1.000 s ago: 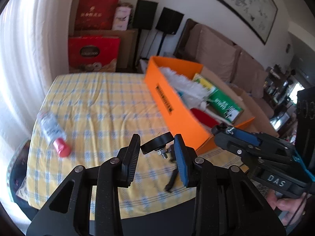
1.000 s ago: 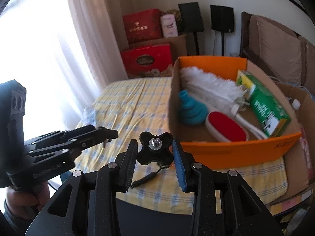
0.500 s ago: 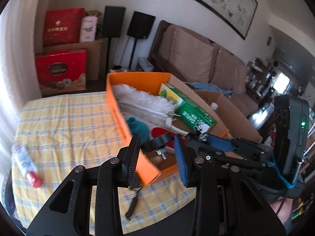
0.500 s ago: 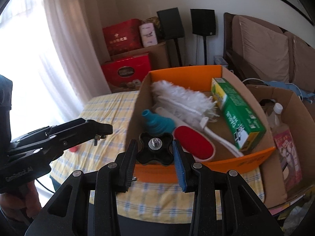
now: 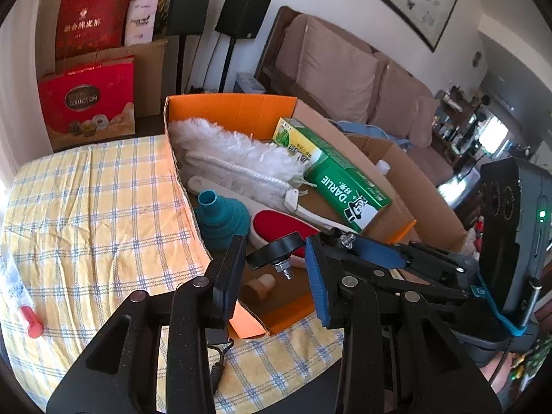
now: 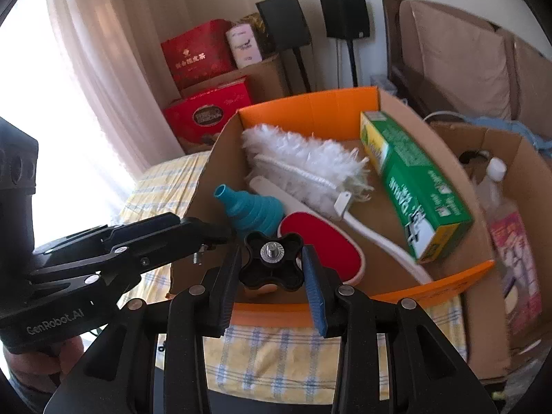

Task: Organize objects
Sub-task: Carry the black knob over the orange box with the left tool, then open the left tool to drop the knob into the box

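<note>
**A:** Since half a second back I've swung both rigs right. In the left view the orange box (image 5: 234,110) now fills the middle, and the red-capped bottle (image 5: 29,322) has slid out to the near-left edge.

**B:** Are the tongs holding anything?

**A:** No. The left gripper (image 5: 272,276) stands half-wide, with only its own mounting knob in the gap. The right gripper (image 5: 345,241) pokes in over the box's near-right corner, but side-on I can't tell its gap.

**B:** What's left to put away?

**A:** The bottle, lying on the checked cloth (image 5: 103,207) well left of the box, and a black cable (image 5: 215,365) under my left fingers. The white duster (image 5: 241,158), green carton (image 5: 338,176), teal funnel (image 5: 224,220) and red brush (image 5: 283,224) are already in the box.

**B:** How will the bottle handle?

**A:** I'd guess it's light, smooth and likely to roll. I'd grip across the body near the cap, not on the cap itself.

**B:** And the right view?

**A:** Its jaws are the same, half-wide around the knob and empty. This view shows a brown box on the right holding a white-capped bottle (image 6: 493,179), which the left view barely catches. It misses the red-capped bottle altogether.
</note>
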A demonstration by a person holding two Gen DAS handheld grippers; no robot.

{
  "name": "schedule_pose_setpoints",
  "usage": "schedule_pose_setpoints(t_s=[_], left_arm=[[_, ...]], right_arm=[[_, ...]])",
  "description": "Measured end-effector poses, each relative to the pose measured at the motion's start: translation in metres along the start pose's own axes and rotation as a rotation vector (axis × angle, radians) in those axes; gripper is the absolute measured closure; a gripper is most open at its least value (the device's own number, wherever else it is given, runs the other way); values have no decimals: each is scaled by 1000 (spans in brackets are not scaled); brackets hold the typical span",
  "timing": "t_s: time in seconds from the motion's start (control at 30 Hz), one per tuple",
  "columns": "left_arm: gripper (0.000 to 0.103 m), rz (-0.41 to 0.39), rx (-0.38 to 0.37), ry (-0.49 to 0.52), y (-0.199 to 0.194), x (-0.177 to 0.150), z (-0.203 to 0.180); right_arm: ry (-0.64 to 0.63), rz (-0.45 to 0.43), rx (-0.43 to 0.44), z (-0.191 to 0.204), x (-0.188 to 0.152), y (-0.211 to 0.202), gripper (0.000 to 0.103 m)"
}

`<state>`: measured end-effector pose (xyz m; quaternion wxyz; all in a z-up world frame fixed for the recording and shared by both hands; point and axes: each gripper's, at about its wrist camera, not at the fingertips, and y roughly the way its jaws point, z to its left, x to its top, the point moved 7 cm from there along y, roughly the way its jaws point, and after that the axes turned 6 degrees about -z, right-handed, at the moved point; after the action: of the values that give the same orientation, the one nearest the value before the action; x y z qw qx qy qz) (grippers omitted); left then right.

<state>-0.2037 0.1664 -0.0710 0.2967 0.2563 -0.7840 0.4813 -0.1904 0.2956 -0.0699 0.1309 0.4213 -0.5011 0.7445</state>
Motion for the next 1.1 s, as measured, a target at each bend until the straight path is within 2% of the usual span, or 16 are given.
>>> schedule_pose_setpoints(t_s=[0.07,0.13,0.27,0.37,0.5,0.57,0.67,0.73,0.93,1.1], left_arm=[[70,-3,-4,-15,-1,1,2],[64,-10,-5,-27,-4,4,4],[62,-26,-3,-40,-13,9,8],[56,-39,5,-47,-21,11,11],[37,-61,29,-56,-33,12,19],[31,-74,49,-56,-40,11,24],[20,-77,78,-50,-49,7,33],[12,-78,95,-44,-54,3,39],[1,-83,134,-53,-70,-10,57],[1,-66,141,-60,-76,-28,66]], right_arm=[[6,11,13,0,-2,3,67],[15,20,27,0,-4,6,66],[34,17,34,-1,-3,5,65],[38,5,24,-2,0,1,58],[34,-8,16,-2,2,-8,50],[31,-15,9,-1,3,-12,45],[15,-26,1,2,4,-18,33],[0,-40,-11,5,4,-22,18],[-65,-64,-58,20,2,-30,9],[-101,-77,-74,30,-3,-35,5]])
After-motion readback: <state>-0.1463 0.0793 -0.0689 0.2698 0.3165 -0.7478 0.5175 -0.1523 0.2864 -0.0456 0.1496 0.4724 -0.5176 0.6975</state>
